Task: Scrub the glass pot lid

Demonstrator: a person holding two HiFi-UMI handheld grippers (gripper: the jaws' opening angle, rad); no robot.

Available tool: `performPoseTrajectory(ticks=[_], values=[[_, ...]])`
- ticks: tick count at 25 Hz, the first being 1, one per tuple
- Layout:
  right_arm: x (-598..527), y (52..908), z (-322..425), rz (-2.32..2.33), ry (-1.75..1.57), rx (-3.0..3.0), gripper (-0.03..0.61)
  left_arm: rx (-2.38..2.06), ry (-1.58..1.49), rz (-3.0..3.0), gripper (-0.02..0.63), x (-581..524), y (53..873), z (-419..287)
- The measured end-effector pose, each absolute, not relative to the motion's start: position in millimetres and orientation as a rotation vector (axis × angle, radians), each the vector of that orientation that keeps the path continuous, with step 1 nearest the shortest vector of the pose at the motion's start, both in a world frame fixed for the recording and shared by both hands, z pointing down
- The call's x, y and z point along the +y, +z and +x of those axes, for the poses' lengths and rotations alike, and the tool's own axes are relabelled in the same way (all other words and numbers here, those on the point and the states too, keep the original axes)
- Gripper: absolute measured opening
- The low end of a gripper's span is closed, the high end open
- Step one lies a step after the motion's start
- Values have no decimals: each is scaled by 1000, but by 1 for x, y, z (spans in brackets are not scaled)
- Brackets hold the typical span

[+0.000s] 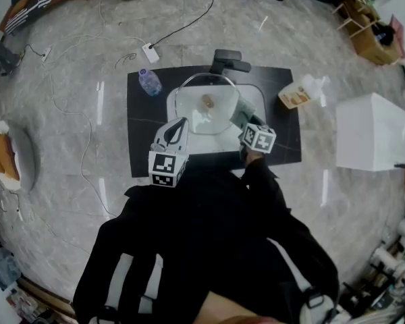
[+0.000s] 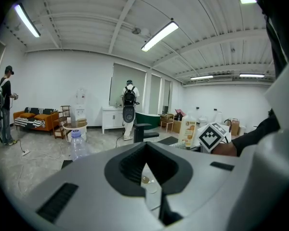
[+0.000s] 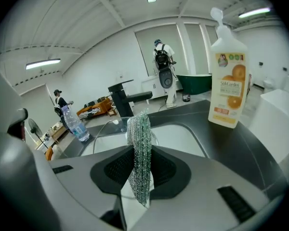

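Both arms, in black sleeves, reach forward and down, close together. The left hand-held gripper [image 1: 177, 132] points forward and slightly right, with its marker cube [image 1: 167, 169] nearest the body. Its jaws are clamped on the near left rim of the lid [image 1: 206, 110]. The right hand-held gripper [image 1: 245, 123] sits just to the right and leans left. Its jaws pinch a scrubber [image 3: 138, 134], which sticks up past their tips. The right hand [image 2: 226, 149] grips behind its cube [image 1: 258, 138].
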State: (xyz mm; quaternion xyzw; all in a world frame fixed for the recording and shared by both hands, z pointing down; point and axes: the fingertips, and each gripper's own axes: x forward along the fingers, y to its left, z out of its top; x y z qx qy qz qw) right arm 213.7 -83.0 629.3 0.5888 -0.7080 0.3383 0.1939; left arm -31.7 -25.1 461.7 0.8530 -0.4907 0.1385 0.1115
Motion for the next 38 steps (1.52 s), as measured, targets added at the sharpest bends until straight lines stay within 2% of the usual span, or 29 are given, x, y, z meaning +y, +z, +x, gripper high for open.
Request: performPoseTrajectory(ticks=[16,38], values=[[-68,507,173,1623,671,-2357,84,-1515,383,2487,3,-17,436,-12],[-43,447,145,1501,481,-2579,83,-1492,398,2543,3,-13,431,8]])
